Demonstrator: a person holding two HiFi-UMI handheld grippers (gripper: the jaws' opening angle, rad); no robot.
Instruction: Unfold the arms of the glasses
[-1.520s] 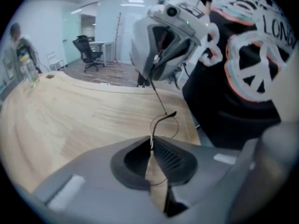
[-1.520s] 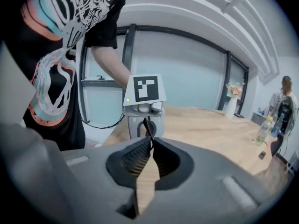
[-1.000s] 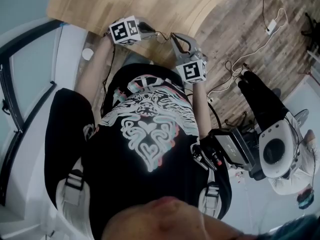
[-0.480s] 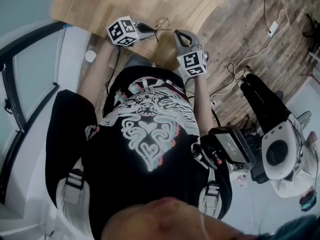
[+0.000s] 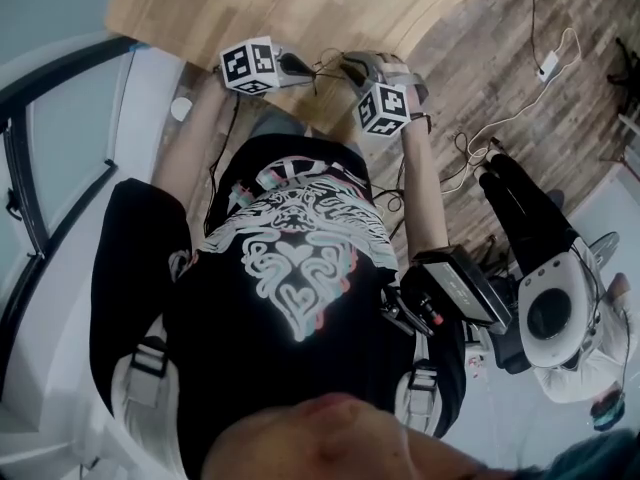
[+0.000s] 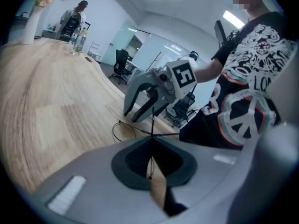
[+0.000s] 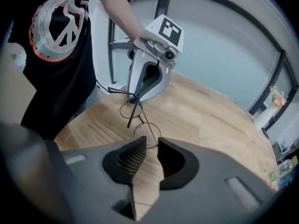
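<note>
Two grippers meet over the worktop point(image 7: 210, 120) edge. Fingers of the left gripper point(image 6: 150, 147) clench a thin arm of the glasses point(image 7: 138, 121). Fingers of the right gripper point(image 7: 150, 143) have just been opening, empty, just beside the glasses. The head view barely shows them.

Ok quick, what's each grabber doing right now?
Left gripper: closed on the thin round wire-rimmed glasses.
Right gripper: open, jaws just opened, nothing gripped; a lens rim sits at their tips.

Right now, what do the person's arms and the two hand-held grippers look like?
The left hand-held gripper and right hand-held gripper are pale grey shells with dark pads, each carrying a white cube with black square markers. A black cable trails from the left one. Short black T-shirt sleeves.
</note>
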